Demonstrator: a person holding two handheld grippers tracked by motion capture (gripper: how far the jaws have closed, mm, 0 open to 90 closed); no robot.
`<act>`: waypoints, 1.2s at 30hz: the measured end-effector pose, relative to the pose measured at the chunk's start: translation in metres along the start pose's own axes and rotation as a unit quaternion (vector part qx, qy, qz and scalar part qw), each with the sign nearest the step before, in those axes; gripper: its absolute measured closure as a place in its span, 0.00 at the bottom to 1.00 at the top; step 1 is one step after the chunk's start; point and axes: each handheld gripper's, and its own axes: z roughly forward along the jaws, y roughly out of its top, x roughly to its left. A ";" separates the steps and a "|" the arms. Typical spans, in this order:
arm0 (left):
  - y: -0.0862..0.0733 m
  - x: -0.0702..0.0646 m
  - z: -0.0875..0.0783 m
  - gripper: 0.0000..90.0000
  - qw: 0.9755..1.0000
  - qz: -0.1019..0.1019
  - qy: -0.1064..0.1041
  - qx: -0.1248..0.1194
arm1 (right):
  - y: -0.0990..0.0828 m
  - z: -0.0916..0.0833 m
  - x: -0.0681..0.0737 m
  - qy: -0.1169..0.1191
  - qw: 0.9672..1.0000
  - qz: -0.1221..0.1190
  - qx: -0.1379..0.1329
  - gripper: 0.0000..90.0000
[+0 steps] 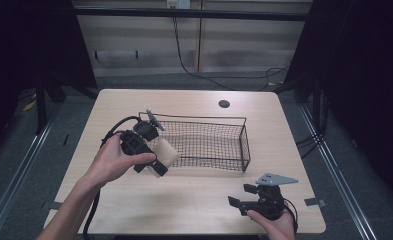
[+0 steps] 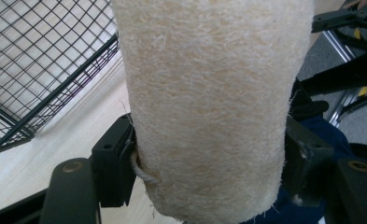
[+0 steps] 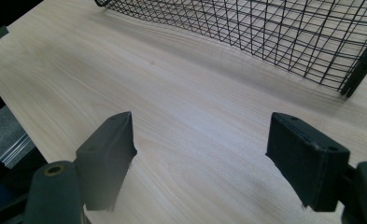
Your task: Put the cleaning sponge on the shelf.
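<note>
— Where is the left gripper (image 1: 159,162)?

— The person's left hand (image 1: 115,161) holds it up, with the arm reaching in from below. Its two black jaws squeeze something fat between them, one jaw on each side.

— And the right gripper (image 1: 235,203)?

— The right hand (image 1: 275,223) holds it low, close to the person. Its jaws stand wide apart with nothing between them.

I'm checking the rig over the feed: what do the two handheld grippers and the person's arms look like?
Both grippers are black, each with two blocky, flat-faced jaws on arms with round pivot bolts. The left gripper trails a thick black cable that loops behind the hand and carries a grey plate on top. The right gripper also bears a grey three-cornered plate. The forearms are bare, with no sleeves or gloves showing.
</note>
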 end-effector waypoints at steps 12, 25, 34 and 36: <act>0.013 0.012 -0.014 0.35 0.999 -0.044 0.020 -0.016 | 0.000 0.000 0.000 0.001 1.000 0.000 0.000 0.25; 0.025 0.023 -0.021 0.35 0.995 -0.090 0.046 -0.021 | 0.000 0.000 0.000 0.002 1.000 -0.001 0.000 0.25; 0.034 0.032 -0.024 0.35 0.991 -0.123 0.053 -0.024 | 0.000 0.000 0.000 0.002 1.000 -0.001 0.000 0.25; 0.036 0.034 -0.024 0.35 0.989 -0.133 0.063 -0.024 | 0.000 0.000 0.000 0.002 1.000 -0.001 0.000 0.25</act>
